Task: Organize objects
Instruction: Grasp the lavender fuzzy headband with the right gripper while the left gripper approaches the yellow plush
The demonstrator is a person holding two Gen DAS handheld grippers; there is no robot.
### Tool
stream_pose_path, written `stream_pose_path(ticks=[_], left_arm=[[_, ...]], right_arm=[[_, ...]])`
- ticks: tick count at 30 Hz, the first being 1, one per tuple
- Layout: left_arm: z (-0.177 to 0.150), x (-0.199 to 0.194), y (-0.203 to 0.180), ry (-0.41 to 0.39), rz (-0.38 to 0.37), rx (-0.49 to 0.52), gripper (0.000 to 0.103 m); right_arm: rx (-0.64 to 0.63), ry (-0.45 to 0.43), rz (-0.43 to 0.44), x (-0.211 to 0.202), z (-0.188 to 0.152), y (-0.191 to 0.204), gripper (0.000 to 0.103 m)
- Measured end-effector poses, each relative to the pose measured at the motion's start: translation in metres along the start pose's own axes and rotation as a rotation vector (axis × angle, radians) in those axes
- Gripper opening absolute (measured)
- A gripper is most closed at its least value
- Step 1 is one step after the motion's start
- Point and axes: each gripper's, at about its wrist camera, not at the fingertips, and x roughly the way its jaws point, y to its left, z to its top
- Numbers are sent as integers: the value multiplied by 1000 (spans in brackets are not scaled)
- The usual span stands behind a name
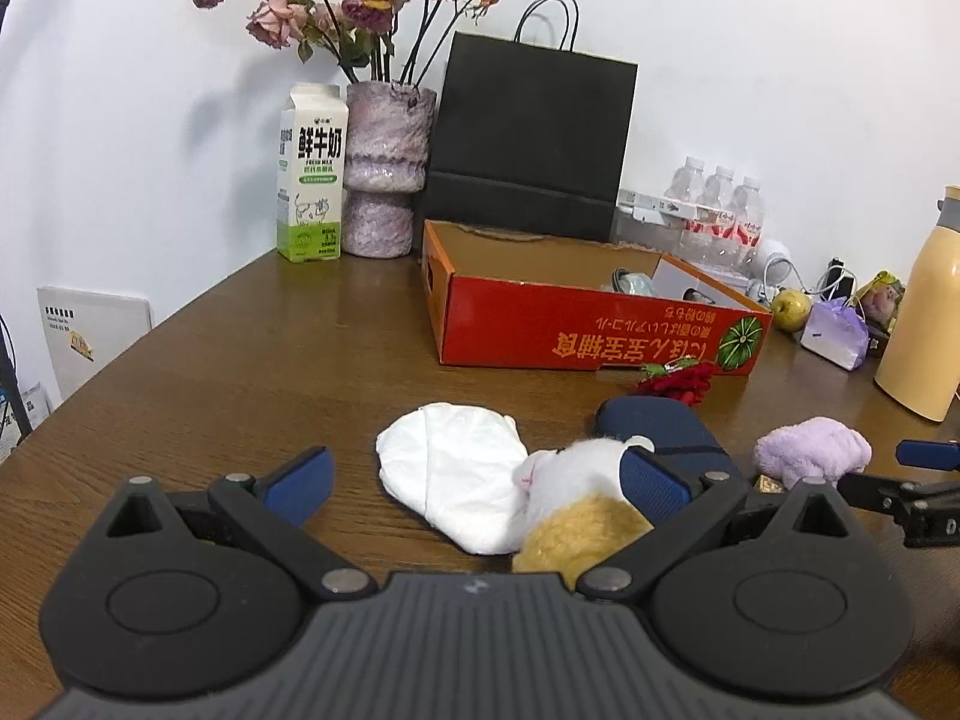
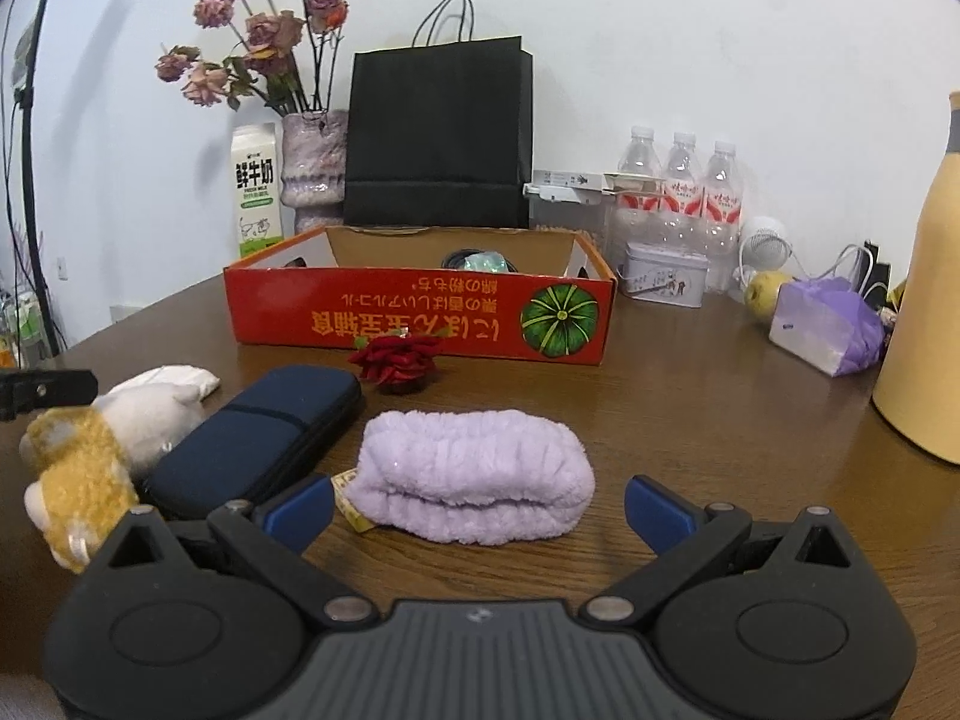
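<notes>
The job is to tidy the loose things into the red box [image 2: 420, 315]. It looks like the picking-up step is just starting, and nothing is held yet.

The left gripper [image 1: 477, 483] has its jaws wide open. Between them lie a white cloth [image 1: 450, 468] and a plush toy [image 1: 576, 498]. The toy is white and yellow, and it sits right against the right-side jaw, maybe touching it. The cloth is nearer the middle of the gap. Just past the jaws is a dark blue case [image 1: 660, 426].

The right gripper [image 2: 479, 507] is wide open too. A fluffy purple cloth [image 2: 474, 474] lies between its jaws, a bit ahead of the tips. A small yellow tag pokes out by the left-side jaw. Further ahead is a red flower [image 2: 396, 363], just in front of the box.

Next, I think the right gripper needs to slide forward a little so the purple cloth sits deep in the gap, then squeeze shut. It is soft, so it should squash and need a firm squeeze. Then lift it up over the box wall.
</notes>
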Motion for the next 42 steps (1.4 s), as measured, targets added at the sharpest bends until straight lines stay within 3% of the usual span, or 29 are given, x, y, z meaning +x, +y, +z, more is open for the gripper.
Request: stream_pose_path(ticks=[10,17,20,23,26,31,42], left_arm=[[-2,-4,-5,-21,-21,25,103],[-2,-3,-4,-15,-32,27,103],[-3,-3,-4,-20,-29,28,103],[-3,-3,-4,-20,-27,25,103],[-3,-3,-3,-18,-27,24,103],[-3,-2,-3,-18,-28,19,103],[-3,2,-3,11,-27,16,103]], right_arm=[[25,73,3,41,16,6,103],[131,132,35,62,17,-9,102],[134,136,33,63,17,-9,96],[139,123,36,61,17,-9,84],[136,92,37,55,17,-9,66],[75,-10,12,34,16,-2,26],[4,-126,-19,-8,4,6,23]])
